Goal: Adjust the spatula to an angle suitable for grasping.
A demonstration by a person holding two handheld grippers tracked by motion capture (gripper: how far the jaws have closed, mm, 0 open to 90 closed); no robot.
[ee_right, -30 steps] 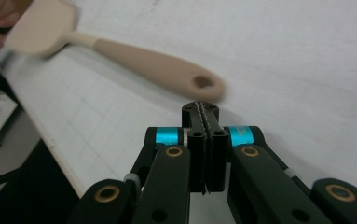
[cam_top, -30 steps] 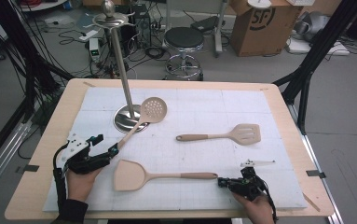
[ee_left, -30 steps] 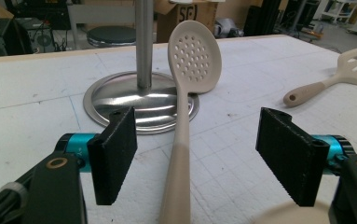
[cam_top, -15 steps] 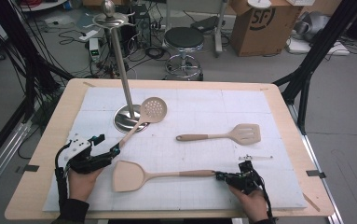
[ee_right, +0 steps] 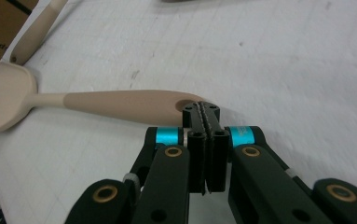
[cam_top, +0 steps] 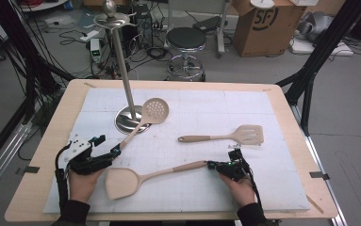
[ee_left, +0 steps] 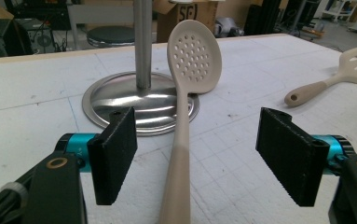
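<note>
At the near left of the white mat (cam_top: 282, 188), left of the steel stand (cam_top: 130, 120), a person's left gripper (cam_top: 113, 151) rests with its jaws spread wide, released, either side of the skimmer (cam_top: 143, 123) handle; in the left gripper view the pads (ee_left: 115, 156) stand clear of the handle (ee_left: 178, 172) and do not touch it. The skimmer's perforated bowl (ee_left: 194, 56) leans on the right edge of the stand's round base (ee_left: 120, 100), its handle running back towards the left gripper. In front of the stand, near the table's front edge, lies the turner (cam_top: 140, 178), blade to the left and handle reaching right. The right gripper (cam_top: 226, 165), well right of the stand, has its jaws clenched together, empty, with their tips at the holed end of the turner handle (ee_right: 134, 101); whether they touch it cannot be told. Farther right of the stand, beyond that gripper, a slotted spatula (cam_top: 225, 136) lies flat on the mat, blade to the right.
</note>
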